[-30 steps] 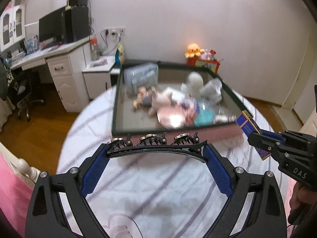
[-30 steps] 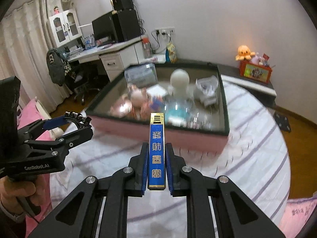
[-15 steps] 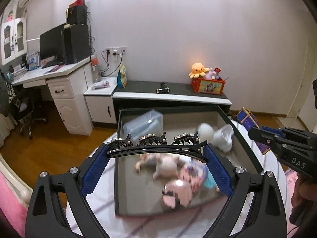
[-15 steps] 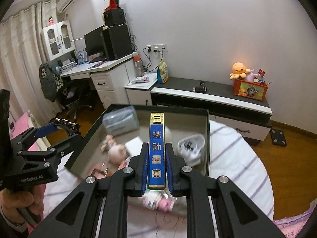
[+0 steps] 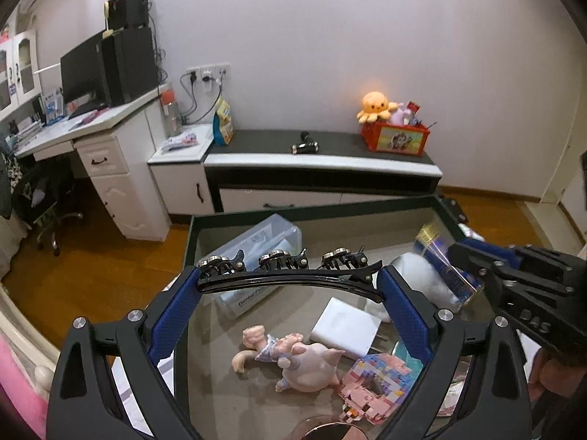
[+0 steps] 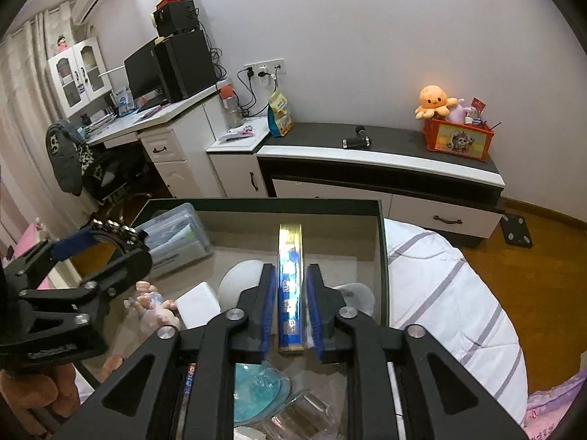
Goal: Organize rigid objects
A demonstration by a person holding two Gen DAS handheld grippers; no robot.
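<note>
Both claws have carried forward from the near edge of the box to above its middle. The right claw has just been opening, pads clear of the blue-and-gold slim box dropping between them. The left claw grasps a black hair clip end to end; it seems still to be placed.
</note>
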